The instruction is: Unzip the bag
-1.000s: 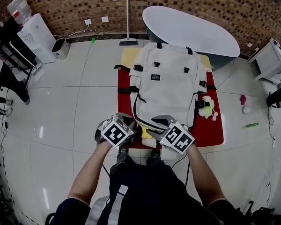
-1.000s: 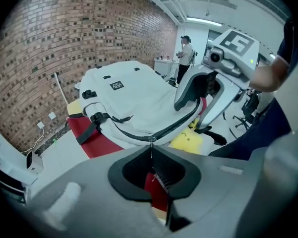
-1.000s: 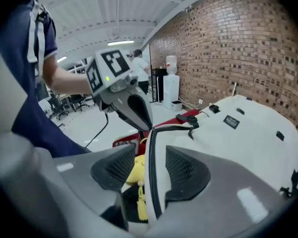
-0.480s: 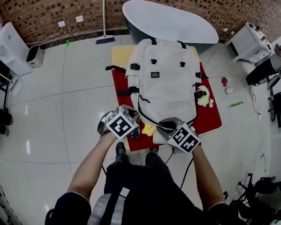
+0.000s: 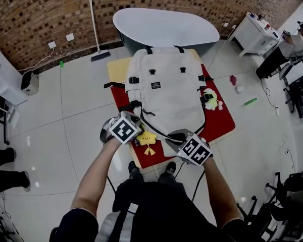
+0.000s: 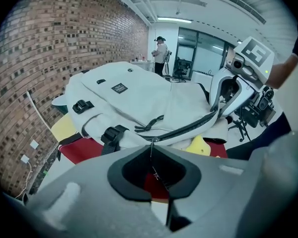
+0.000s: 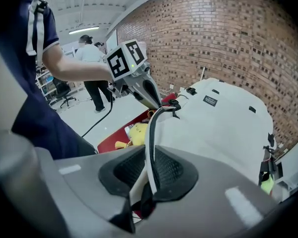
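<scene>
**A:** What is changing against a second ago?

**B:** The head view is swinging round. The curved brown brick wall and the smooth white oval bathtub are sitting further left. A person beside a white cabinet is now showing at the top right. The white fabric backpack is still lying flat on the red rectangular mat, its top toward the bathtub. The right gripper, wide a second ago, is closing on the backpack's near right corner. The left gripper is staying at the near left corner. The yellow star-shaped plush toy, half hidden before, is showing whole at the mat's near edge.

**A:** What are the jaws holding?

**B:** The left jaws are standing almost together, pinching the thin dark zipper pull. The right jaws' ribbed black pads are pressing on the black zipper track and the white cloth beside it.

**A:** And the surfaces?

**B:** The glossy white tiled floor is reflecting the lights. The backpack is showing plain woven cloth, black webbing straps, plastic buckles and a small black label. A round green-and-white plush toy is lying at the mat's right edge, just beside the backpack.
</scene>
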Tool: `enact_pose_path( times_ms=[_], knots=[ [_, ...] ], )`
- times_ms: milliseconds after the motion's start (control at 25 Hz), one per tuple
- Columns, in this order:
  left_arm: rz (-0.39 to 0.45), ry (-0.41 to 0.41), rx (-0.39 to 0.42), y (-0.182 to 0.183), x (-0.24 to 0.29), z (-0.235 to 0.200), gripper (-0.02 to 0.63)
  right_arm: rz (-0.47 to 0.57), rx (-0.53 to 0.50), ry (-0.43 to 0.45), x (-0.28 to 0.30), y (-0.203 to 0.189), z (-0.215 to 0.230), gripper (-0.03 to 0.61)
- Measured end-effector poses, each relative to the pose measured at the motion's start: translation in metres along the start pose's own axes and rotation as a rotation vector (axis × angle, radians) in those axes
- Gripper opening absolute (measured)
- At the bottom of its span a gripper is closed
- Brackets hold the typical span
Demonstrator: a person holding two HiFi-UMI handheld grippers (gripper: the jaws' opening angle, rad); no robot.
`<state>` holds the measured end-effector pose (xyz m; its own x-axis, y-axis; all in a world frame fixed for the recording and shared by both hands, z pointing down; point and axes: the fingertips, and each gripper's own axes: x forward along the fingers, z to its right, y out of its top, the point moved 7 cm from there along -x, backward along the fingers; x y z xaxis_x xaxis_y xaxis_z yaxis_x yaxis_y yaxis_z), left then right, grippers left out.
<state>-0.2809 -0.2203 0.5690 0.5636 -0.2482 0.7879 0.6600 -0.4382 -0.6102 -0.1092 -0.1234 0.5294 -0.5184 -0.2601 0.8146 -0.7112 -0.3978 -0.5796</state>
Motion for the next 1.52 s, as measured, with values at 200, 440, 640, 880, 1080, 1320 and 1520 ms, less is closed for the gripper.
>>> enact_pose_path(
  times_ms=[200,440,640,880,1080,1320,1520],
  knots=[
    [-0.03,0.005,0.011,0.0,0.004,-0.01,0.02,0.009,-0.016,0.006,-0.001,-0.002,0.0,0.061],
    [-0.049,0.047,-0.013,0.005,0.006,-0.026,0.021,0.015,-0.05,0.019,-0.003,-0.003,0.001,0.052],
    [-0.041,0.012,-0.104,0.002,0.012,-0.026,0.025,0.009,-0.066,0.056,0.0,-0.005,0.002,0.049],
    [0.054,0.053,-0.186,-0.002,0.001,-0.012,0.086,0.105,0.01,0.082,-0.006,-0.006,0.013,0.077],
    [0.219,0.089,-0.284,0.018,-0.031,-0.004,0.129,0.248,0.085,0.053,-0.032,0.002,0.031,0.113],
    [0.438,0.099,-0.256,0.074,-0.06,0.028,0.036,0.516,0.215,-0.065,-0.076,0.02,0.058,0.01],
    [0.608,0.111,-0.236,0.12,-0.075,0.06,0.002,0.693,0.249,-0.126,-0.115,0.036,0.072,0.006]
  ],
)
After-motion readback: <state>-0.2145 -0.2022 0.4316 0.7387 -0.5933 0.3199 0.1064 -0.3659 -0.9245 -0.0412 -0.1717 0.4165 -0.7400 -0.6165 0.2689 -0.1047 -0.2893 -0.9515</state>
